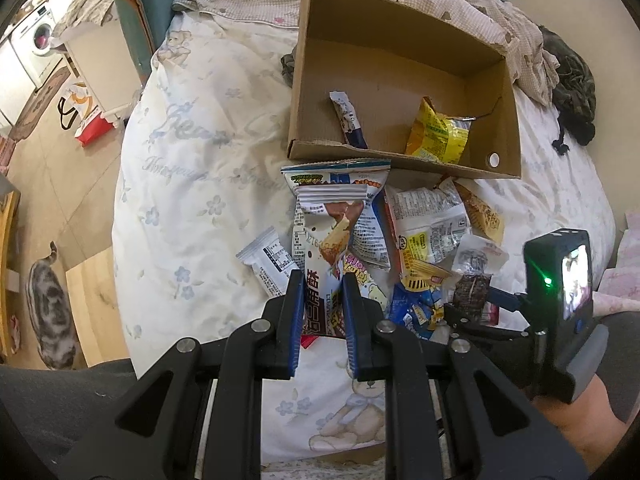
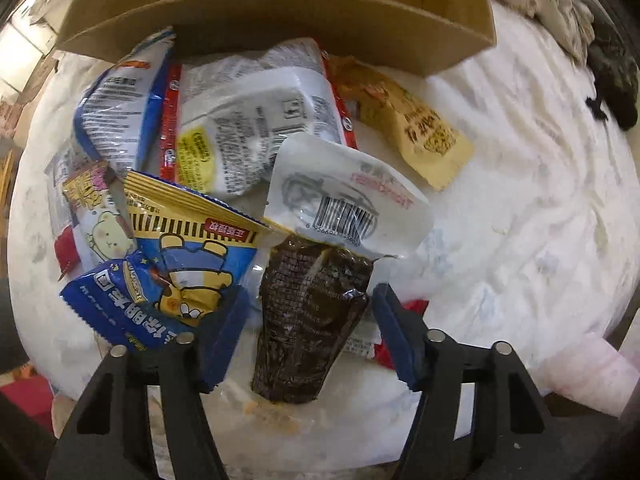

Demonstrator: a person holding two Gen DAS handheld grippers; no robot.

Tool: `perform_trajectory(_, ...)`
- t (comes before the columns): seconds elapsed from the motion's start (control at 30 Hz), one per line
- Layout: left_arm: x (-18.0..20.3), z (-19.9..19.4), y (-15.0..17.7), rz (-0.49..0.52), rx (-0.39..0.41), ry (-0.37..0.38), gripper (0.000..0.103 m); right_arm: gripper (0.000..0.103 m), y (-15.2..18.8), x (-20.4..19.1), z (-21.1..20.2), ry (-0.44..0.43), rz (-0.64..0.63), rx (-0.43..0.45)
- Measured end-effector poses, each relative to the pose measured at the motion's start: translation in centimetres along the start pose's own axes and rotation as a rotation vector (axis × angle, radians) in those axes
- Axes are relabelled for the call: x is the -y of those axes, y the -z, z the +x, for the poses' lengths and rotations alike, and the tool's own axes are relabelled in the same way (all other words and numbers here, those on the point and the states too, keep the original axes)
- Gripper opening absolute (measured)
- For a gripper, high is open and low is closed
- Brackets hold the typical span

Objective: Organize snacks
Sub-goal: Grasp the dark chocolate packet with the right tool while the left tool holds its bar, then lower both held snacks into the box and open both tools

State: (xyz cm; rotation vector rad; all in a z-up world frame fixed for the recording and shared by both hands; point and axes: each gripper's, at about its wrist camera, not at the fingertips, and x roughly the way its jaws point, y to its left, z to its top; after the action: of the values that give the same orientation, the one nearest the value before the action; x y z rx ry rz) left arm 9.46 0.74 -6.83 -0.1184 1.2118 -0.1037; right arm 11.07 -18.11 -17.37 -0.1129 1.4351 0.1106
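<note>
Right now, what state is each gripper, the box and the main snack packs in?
Left gripper: shut on the wafer pack.
Right gripper: open, astride the dark snack pack, pads clear.
Cardboard box: open-topped, holds two packs.
Yellow pack: inside the box.
Barcode pouch: on the pile.
</note>
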Motion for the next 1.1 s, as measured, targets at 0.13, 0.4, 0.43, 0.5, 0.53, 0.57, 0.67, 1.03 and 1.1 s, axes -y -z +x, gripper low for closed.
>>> perform_trajectory(0.13,-0.2,0.0,0.0,-0.013,-0.005,0.002,0.015,0.056,0.6,0.3,-1.6,-0.078,0.016,0.028)
perform_trajectory(0.4,-0.2,0.0,0.2,-0.005,-0.001,-0.012,0.015,0.056,1.0,3.7,-4.7,-0.210,0.127,0.083)
perform_trajectory(0.43,-0.3,0.1,0.2,-0.008,-0.002,-0.013,0.015,0.056,1.1,4.2,-5.2,-0.239,0.154,0.094)
perform_trajectory(0.5,-0.4,0.1,0.1,-0.014,-0.002,-0.016,0.015,0.056,1.3,5.2,-5.9,-0.278,0.185,0.116)
perform_trajectory(0.53,-0.5,0.0,0.1,-0.016,0.001,-0.018,0.015,0.056,1.3,5.5,-6.4,-0.297,0.196,0.131)
perform_trajectory(0.57,-0.5,-0.1,0.1,-0.017,0.007,-0.020,0.015,0.056,1.4,5.9,-6.8,-0.319,0.204,0.156)
perform_trajectory(0.67,-0.5,-0.4,0.1,-0.016,0.027,-0.026,0.015,0.056,1.8,6.8,-8.5,-0.368,0.210,0.226)
perform_trajectory(1.03,-0.7,-1.9,-0.5,-0.024,0.116,-0.053,0.015,0.057,2.3,8.9,-16.9,-0.523,0.239,0.648)
perform_trajectory(1.1,-0.5,-1.9,-0.7,-0.019,0.125,-0.053,0.015,0.057,1.6,9.5,-17.7,-0.508,0.247,0.696)
